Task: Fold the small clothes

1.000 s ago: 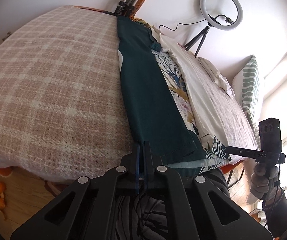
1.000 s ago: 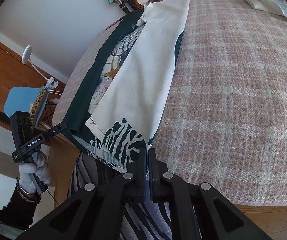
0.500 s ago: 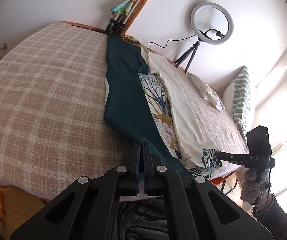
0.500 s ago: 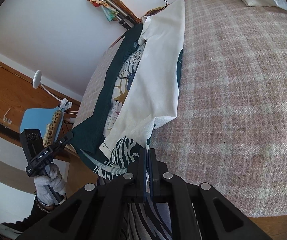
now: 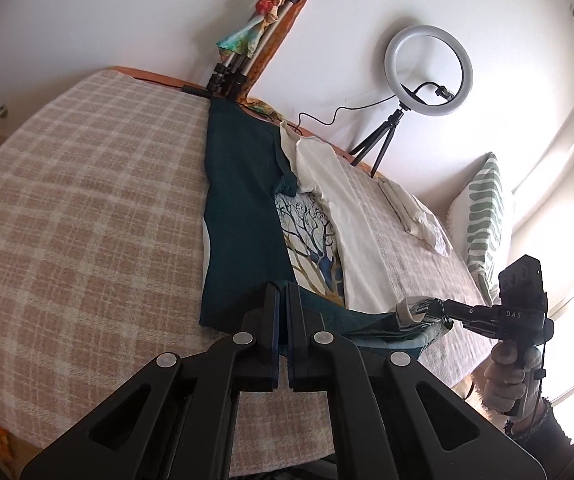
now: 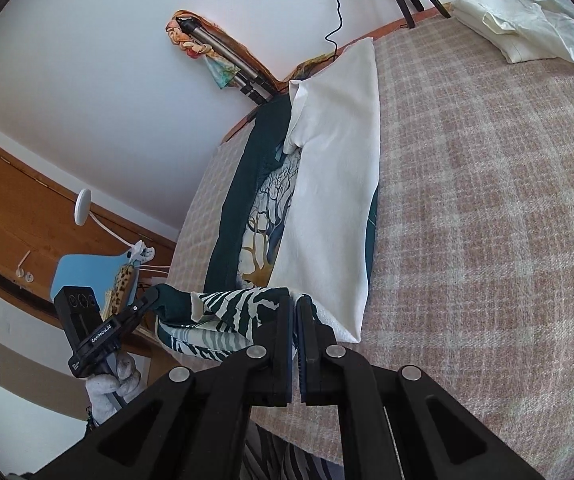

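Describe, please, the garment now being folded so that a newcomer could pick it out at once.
On the plaid blanket, find the long strip running toward the ring light. That is the teal shirt, side panels folded in, its near hem gripped at both corners. Unlike the plain cream clothes beyond, it shows a tree print.

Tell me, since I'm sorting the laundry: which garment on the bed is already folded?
The cream garment in the far corner by the striped pillow: it lies apart as a compact bundle, while the dark green tree-print garment is stretched out, its near hem held by both grippers.

Garment (image 5: 243, 216): dark teal w/ tree print in blue, gold, white; inside cream. Bed cover (image 5: 87, 216) pink-beige plaid, pillow (image 5: 483, 216) white w/ green stripes.
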The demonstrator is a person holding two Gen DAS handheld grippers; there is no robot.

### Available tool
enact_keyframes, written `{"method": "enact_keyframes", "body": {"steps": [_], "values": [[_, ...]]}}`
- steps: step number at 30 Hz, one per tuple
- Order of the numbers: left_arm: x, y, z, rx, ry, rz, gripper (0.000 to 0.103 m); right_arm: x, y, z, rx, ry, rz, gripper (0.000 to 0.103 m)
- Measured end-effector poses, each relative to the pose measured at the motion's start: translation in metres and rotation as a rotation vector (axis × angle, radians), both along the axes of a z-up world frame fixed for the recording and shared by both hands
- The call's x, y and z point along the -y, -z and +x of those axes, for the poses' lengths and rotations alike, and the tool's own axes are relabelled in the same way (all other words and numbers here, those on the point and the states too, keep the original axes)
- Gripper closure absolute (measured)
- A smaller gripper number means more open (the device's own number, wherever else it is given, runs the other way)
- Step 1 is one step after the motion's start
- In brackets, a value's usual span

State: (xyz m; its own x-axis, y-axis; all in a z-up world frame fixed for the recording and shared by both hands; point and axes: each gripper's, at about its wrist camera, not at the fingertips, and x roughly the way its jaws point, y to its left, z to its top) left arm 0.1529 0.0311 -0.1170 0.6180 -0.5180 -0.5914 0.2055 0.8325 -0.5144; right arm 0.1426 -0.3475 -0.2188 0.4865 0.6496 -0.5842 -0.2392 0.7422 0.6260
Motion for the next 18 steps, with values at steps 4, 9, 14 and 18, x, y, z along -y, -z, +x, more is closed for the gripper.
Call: {"method": "enact_keyframes", "body": {"steps": [4, 9, 14, 18], "values": [[0.003, -0.002, 0.016, 0.014, 0.002, 0.011, 0.102, 0.000, -0.007, 0.018, 0.014, 0.012, -0.017, 0.103], [0.005, 0.002, 0.039, 0.011, -0.006, 0.035, 0.102, -0.003, -0.011, 0.042, 0.019, 0.022, -0.048, 0.103], [0.004, 0.012, 0.062, -0.005, -0.029, 0.060, 0.102, -0.004, -0.006, 0.069, 0.006, 0.042, -0.072, 0.103], [0.004, 0.024, 0.080, -0.028, -0.038, 0.076, 0.102, -0.003, 0.001, 0.089, -0.017, 0.052, -0.078, 0.103]]}}
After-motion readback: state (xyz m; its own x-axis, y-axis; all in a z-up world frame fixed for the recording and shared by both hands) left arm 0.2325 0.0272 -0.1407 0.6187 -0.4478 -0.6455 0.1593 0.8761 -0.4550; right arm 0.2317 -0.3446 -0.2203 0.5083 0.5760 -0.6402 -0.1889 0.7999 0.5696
